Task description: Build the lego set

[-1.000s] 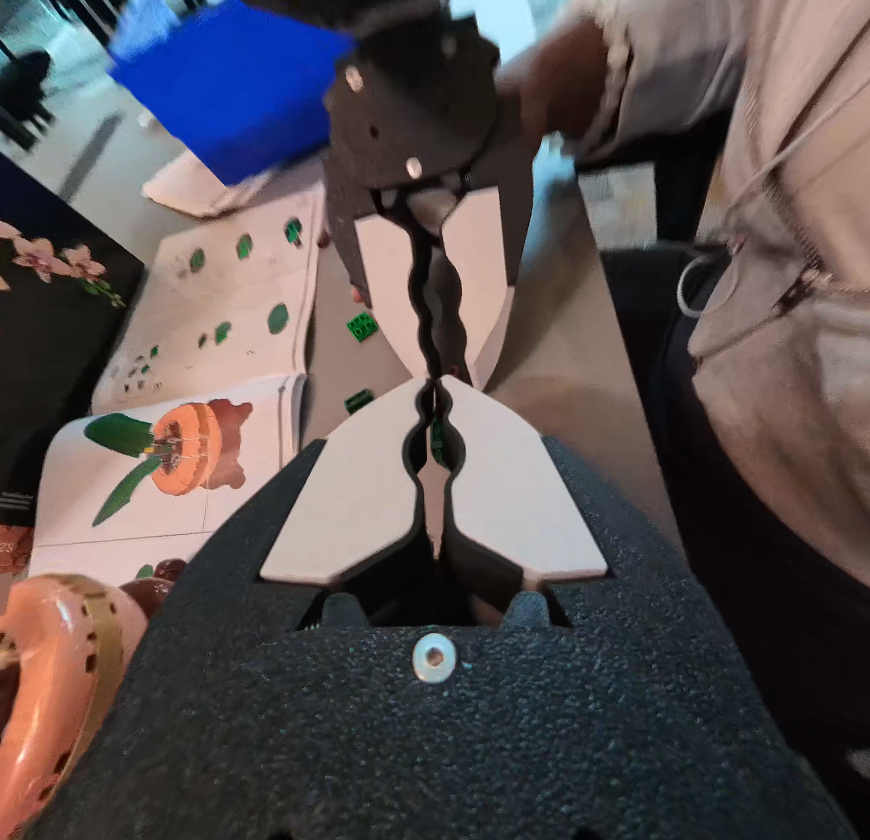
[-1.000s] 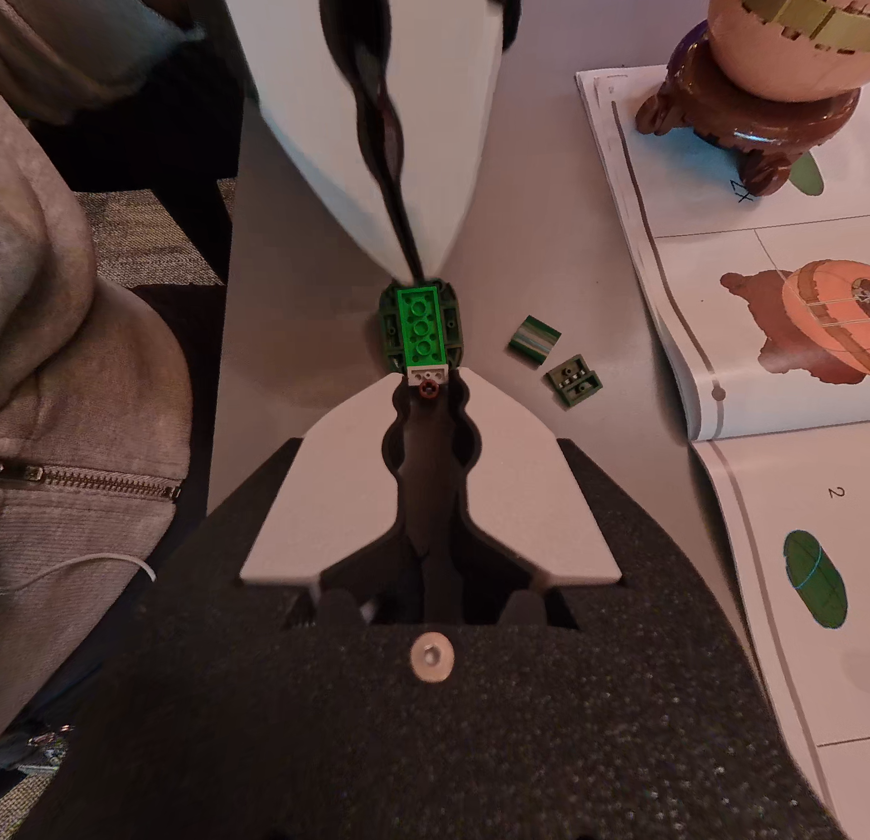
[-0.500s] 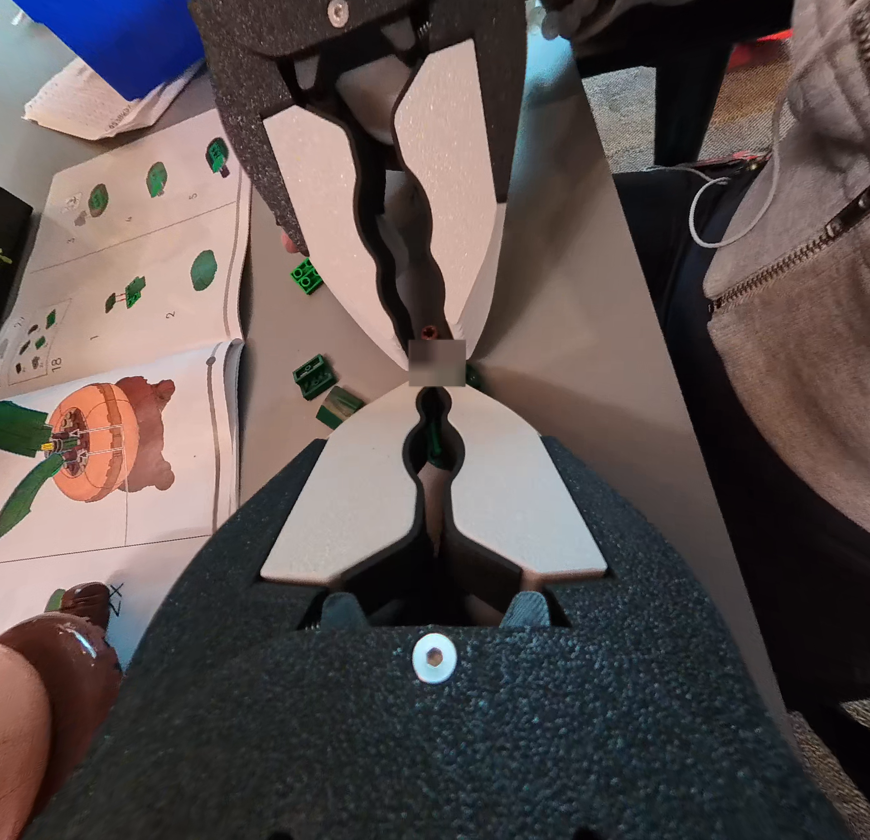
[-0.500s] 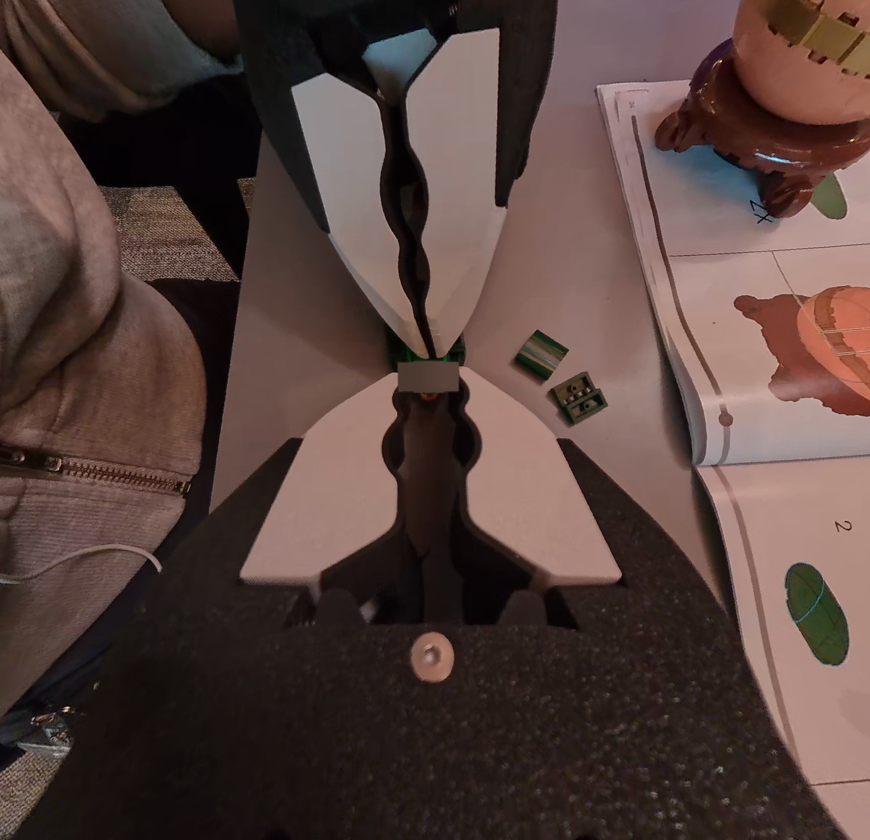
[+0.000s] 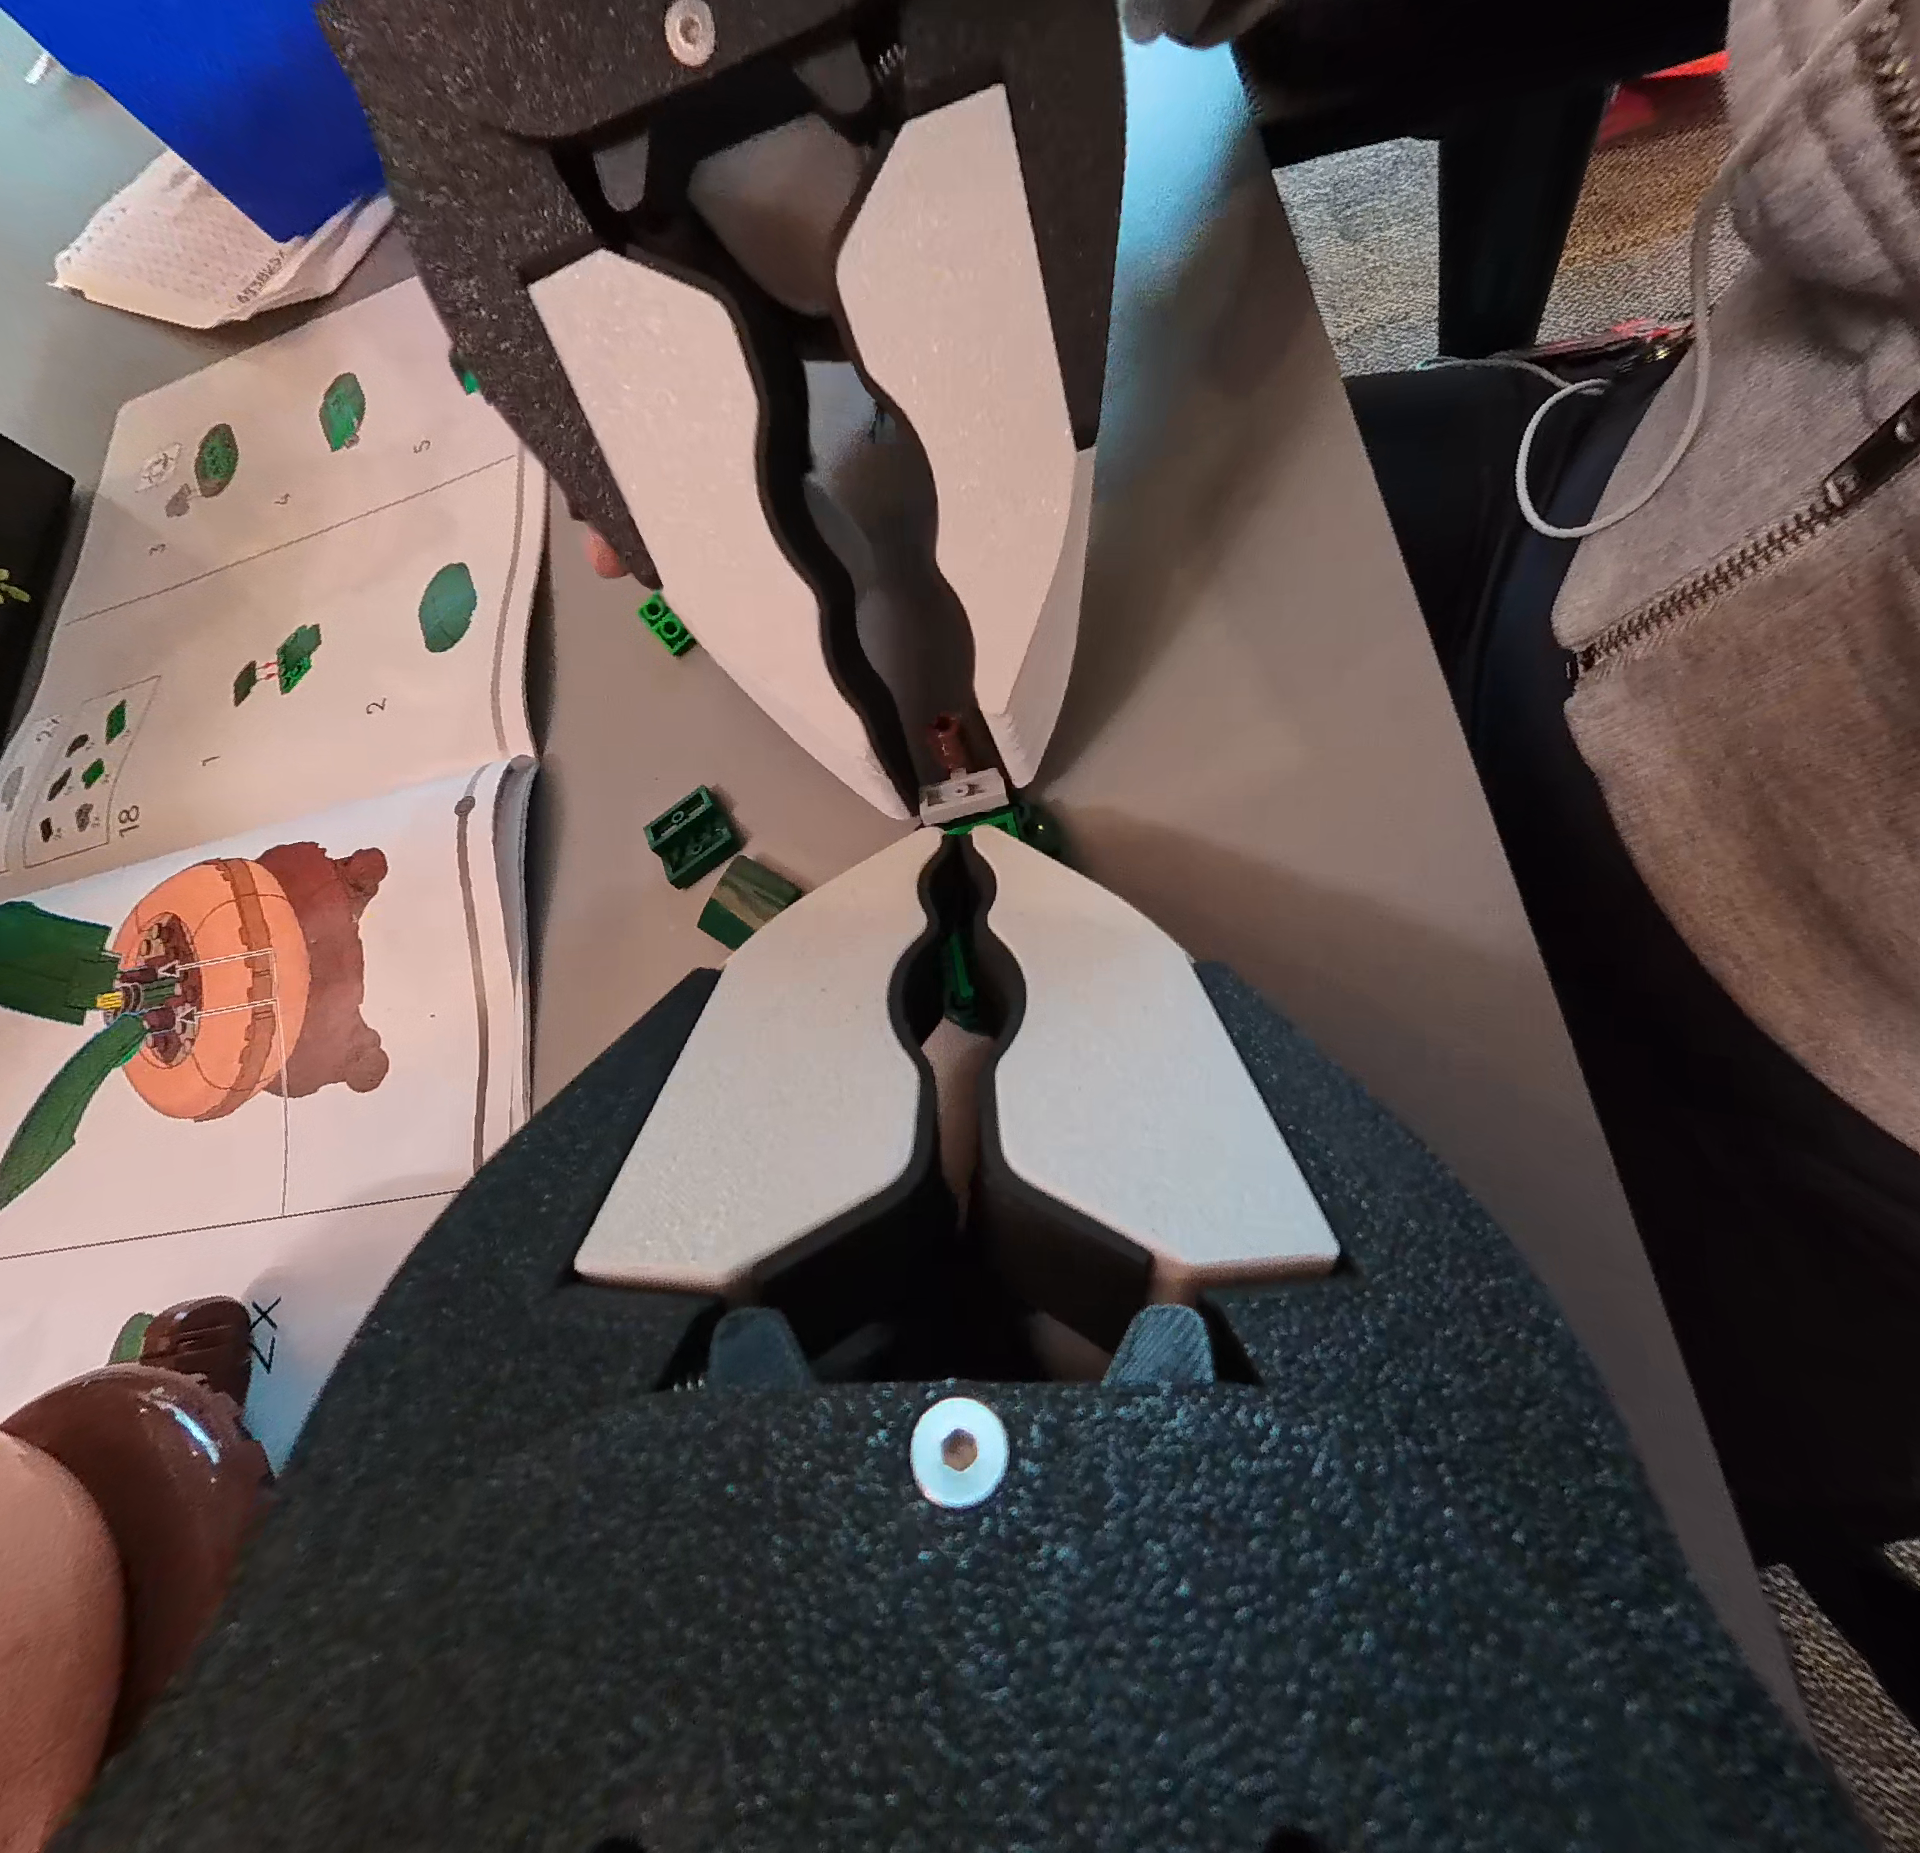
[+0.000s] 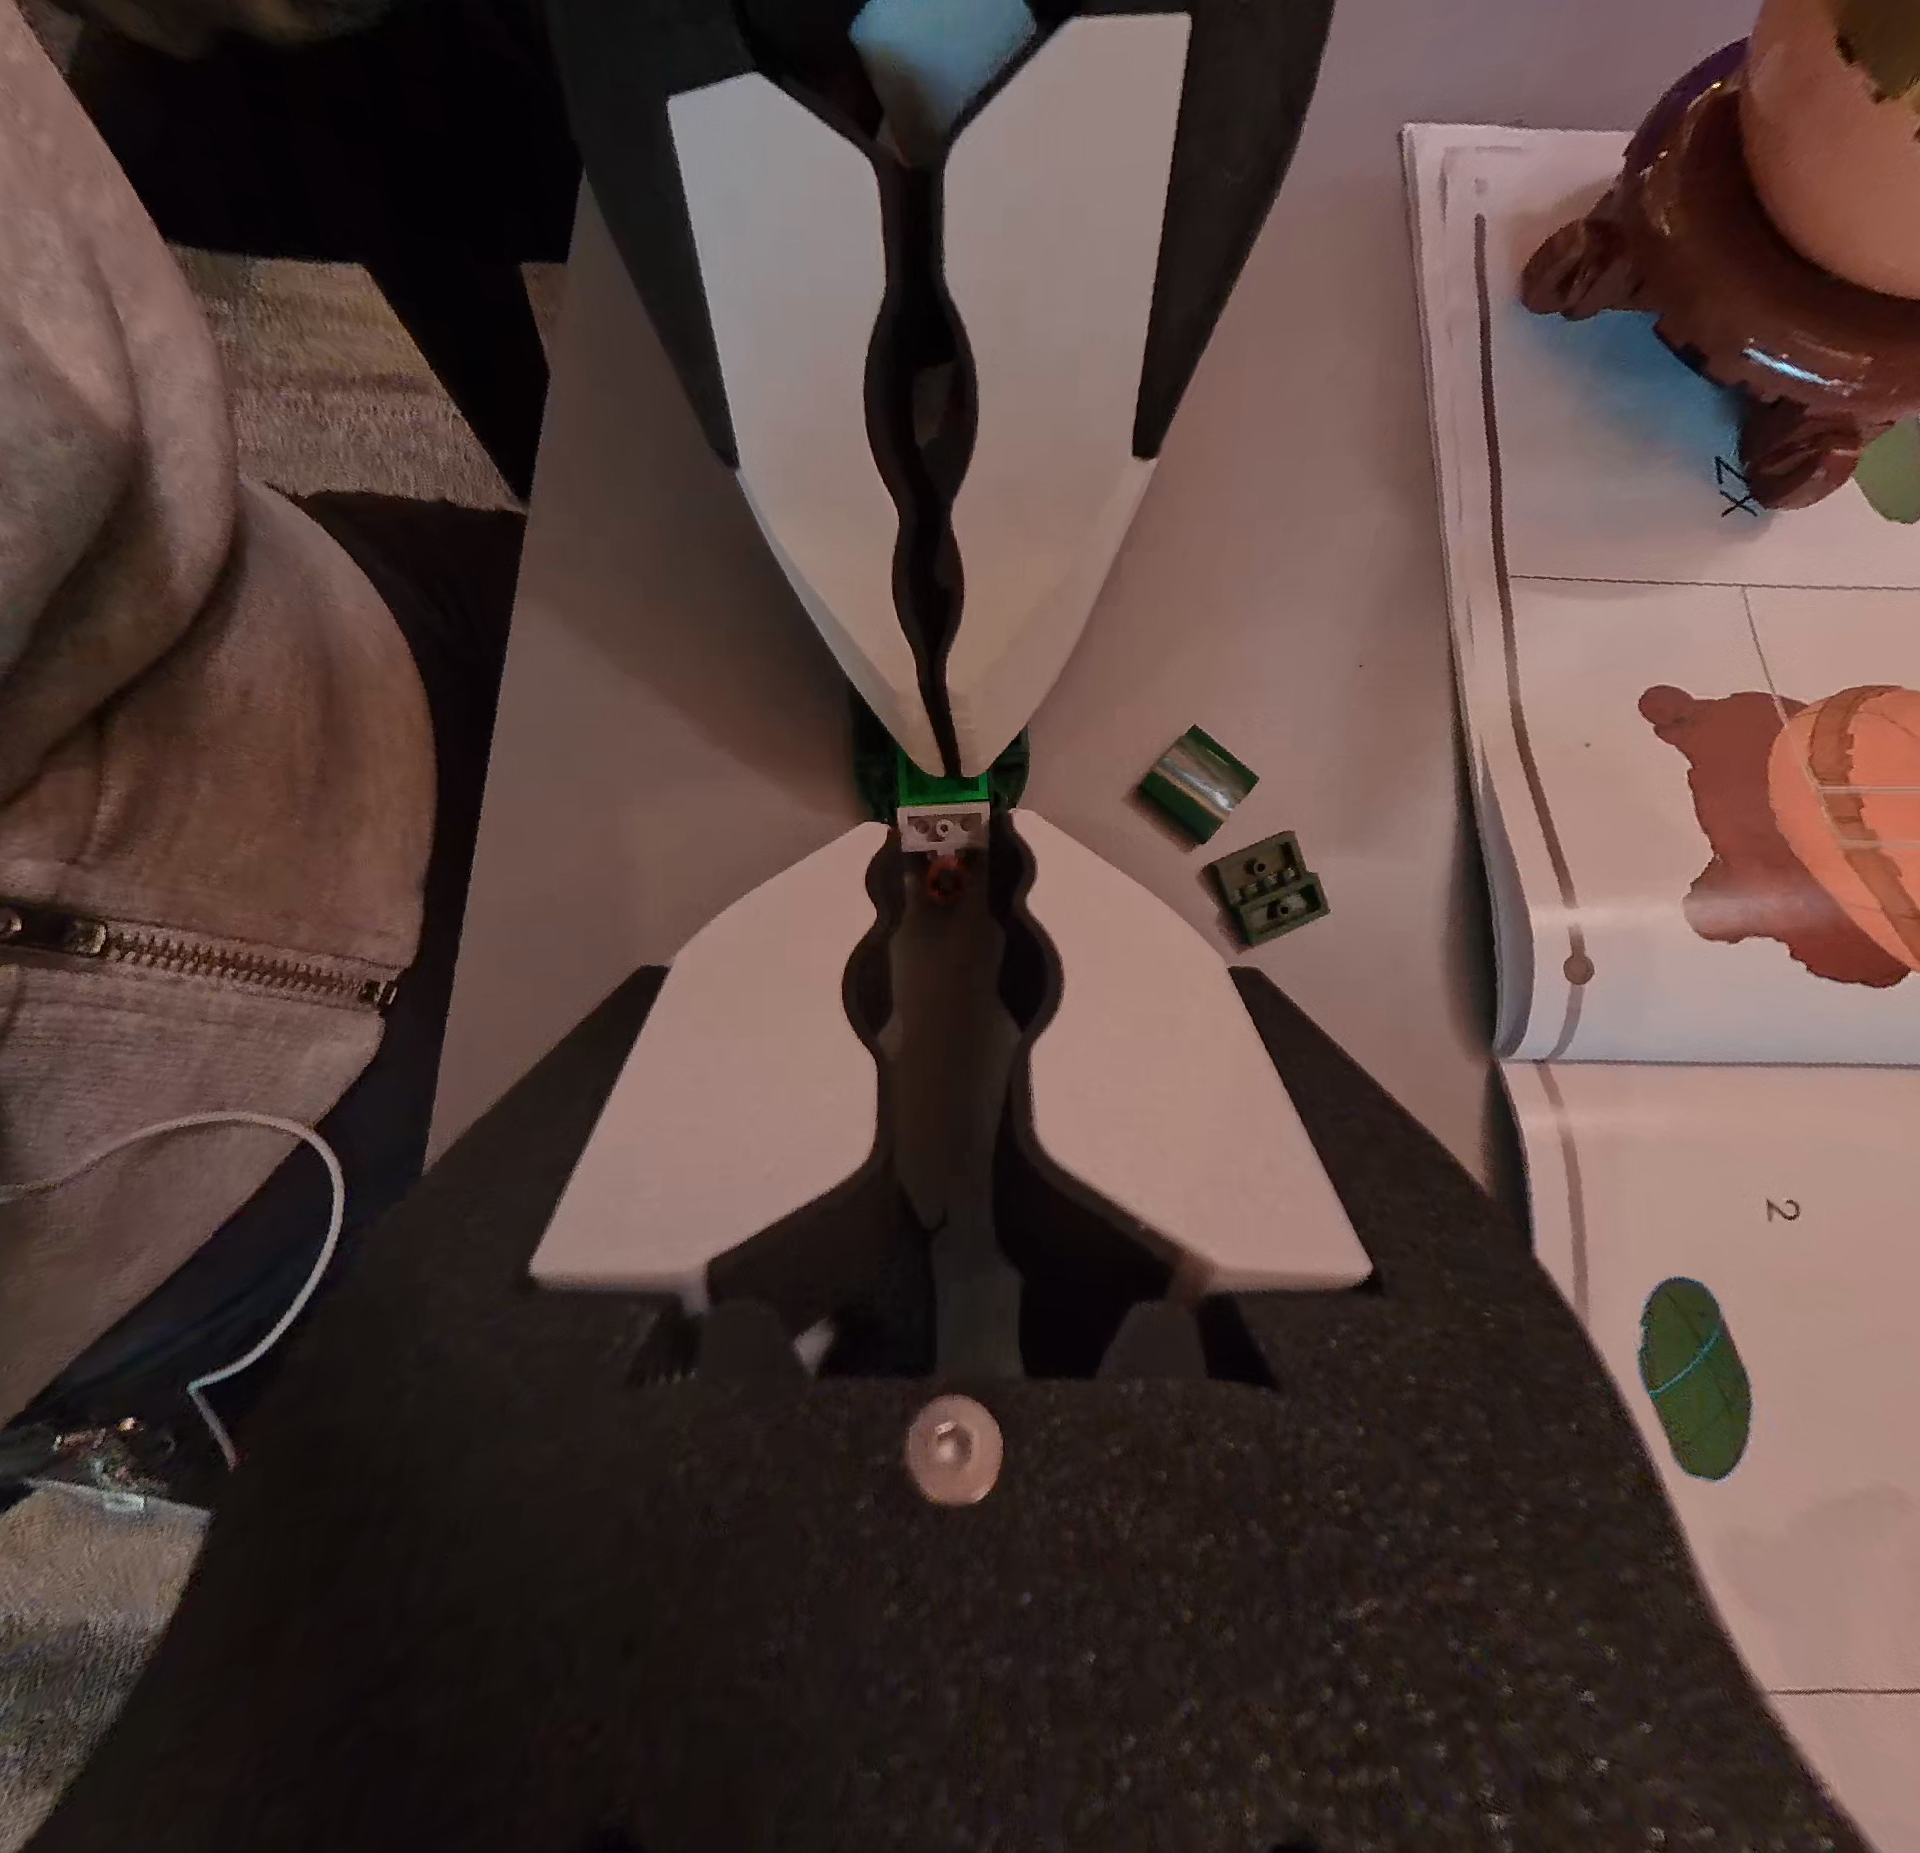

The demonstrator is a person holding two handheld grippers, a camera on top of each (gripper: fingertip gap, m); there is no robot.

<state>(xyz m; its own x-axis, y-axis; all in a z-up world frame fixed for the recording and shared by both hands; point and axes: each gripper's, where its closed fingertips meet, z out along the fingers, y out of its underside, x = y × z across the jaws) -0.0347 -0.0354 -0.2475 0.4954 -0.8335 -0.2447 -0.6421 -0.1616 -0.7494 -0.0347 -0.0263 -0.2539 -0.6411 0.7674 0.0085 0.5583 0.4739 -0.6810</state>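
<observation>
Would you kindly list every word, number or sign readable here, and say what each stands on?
I do not quote writing; here is where it stands.
instruction booklet: printed step numbers beside the diagrams, and a short mark on the page near the brown pot base.
white paper sheet under the blue box: small print, blurred.
loose green lego pieces: none.

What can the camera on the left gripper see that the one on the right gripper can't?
Only the left wrist view shows a blue box, a crumpled paper sheet and a bright green brick. Only the right wrist view shows the peach pot's upper body. Both show the left gripper and right gripper meeting tip to tip over a small white piece on green bricks, plus the open instruction booklet, two loose dark green pieces and the brown stand.
</observation>
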